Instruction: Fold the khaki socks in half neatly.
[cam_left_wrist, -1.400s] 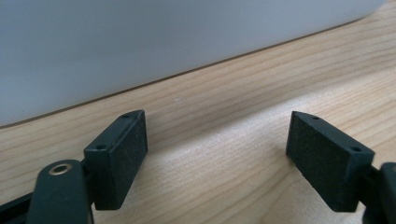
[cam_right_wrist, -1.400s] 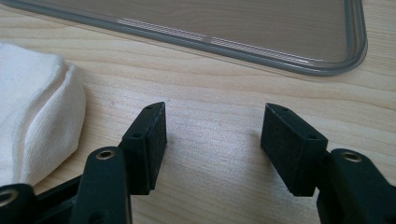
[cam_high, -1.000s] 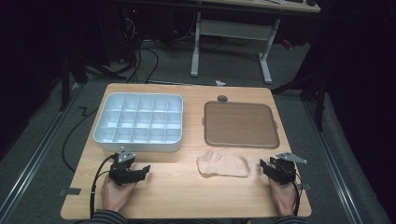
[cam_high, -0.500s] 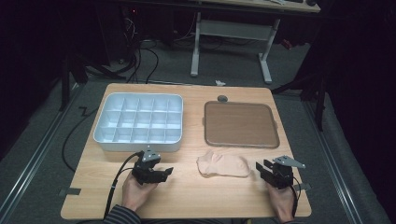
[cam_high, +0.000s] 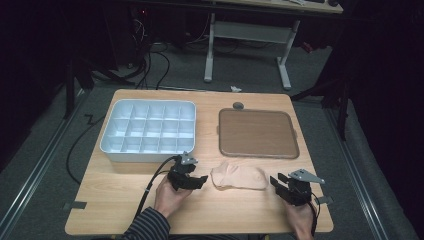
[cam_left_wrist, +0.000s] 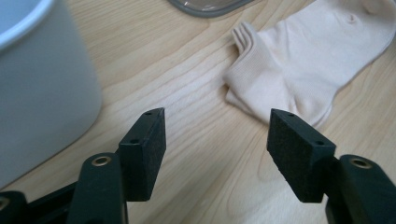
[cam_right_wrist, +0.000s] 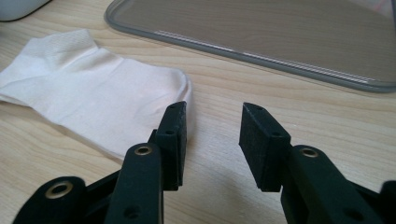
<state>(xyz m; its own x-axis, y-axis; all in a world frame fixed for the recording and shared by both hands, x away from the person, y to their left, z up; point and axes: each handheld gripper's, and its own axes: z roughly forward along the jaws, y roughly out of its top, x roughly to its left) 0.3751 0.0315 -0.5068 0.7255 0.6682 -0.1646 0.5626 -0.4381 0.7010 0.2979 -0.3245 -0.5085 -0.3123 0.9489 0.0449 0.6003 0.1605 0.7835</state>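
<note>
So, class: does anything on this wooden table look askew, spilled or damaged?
Nothing stands out. The white compartment tray and brown flat tray sit square; the beige sock lies flat, its cuff end slightly rumpled, between them and the table's near edge.

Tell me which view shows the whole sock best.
The high view: the sock lies whole and flat on the table, between both grippers. The left gripper view has its cuff end, cropped at the frame edge; the right gripper view has the other end, close but partly behind a jaw.

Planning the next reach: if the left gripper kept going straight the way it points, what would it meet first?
Probably the sock: it lies just ahead of the open left gripper, slightly toward one finger, bare table between.
</note>
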